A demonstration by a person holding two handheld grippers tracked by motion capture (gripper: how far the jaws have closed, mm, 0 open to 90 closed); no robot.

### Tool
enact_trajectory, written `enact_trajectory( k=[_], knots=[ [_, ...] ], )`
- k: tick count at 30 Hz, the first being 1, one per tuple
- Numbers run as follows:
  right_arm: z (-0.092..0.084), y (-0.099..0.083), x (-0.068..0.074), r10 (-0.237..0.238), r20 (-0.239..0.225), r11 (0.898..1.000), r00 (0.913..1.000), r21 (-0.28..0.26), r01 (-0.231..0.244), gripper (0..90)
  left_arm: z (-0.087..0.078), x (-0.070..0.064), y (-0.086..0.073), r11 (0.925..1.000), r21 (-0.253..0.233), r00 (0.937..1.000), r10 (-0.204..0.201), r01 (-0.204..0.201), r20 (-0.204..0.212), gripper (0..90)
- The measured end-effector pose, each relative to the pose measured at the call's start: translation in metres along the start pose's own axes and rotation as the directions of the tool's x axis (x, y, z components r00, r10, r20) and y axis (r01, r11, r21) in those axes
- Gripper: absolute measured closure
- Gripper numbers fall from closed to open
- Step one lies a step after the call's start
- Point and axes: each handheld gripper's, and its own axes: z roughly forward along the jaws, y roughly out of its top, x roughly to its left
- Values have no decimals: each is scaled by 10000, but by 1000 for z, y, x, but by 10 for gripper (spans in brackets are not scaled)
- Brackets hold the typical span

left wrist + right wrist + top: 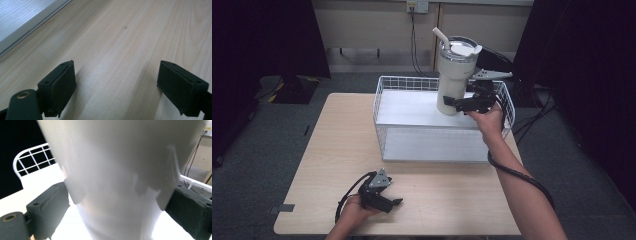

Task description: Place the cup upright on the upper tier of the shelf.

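At the far right of the bench (327,165), right tongs (458,103) clenched around a cream tumbler (453,75) with straw, above the white wire basket (412,85), left tongs (388,201) spread apart, resting near bench's front edge.

One tumbler (455,75), one straw (441,36) in its lid. One white wire basket (382,107). One wooden table (332,150). Two grippers: left gripper (389,199), right gripper (460,103). Possibly one wall socket (417,6), too small to confirm.
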Motion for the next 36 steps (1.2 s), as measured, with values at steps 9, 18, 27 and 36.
enact_trajectory(
  k=[9, 18, 27, 36],
  knots=[
    [-15, -3, -1, -203, -26, 9997, 9998, 154, 204, 70, 0, 0, 0, 10000, 19, 10000, 11, -11, 1, 146],
    [-38, -13, 5, -443, -100, 9984, 9990, 341, 447, 71, 0, 0, 0, 10000, -25, 10000, -13, 13, -26, 146],
    [-51, -26, 14, -522, -442, 9968, 9977, 589, 548, 71, 0, 0, 0, 10000, -23, 10000, -26, 26, -41, 146],
    [-58, -33, 27, -818, -730, 9938, 9940, 689, 869, 73, 0, 0, 0, 10000, -19, 10000, -29, 29, -39, 146]
  ],
)
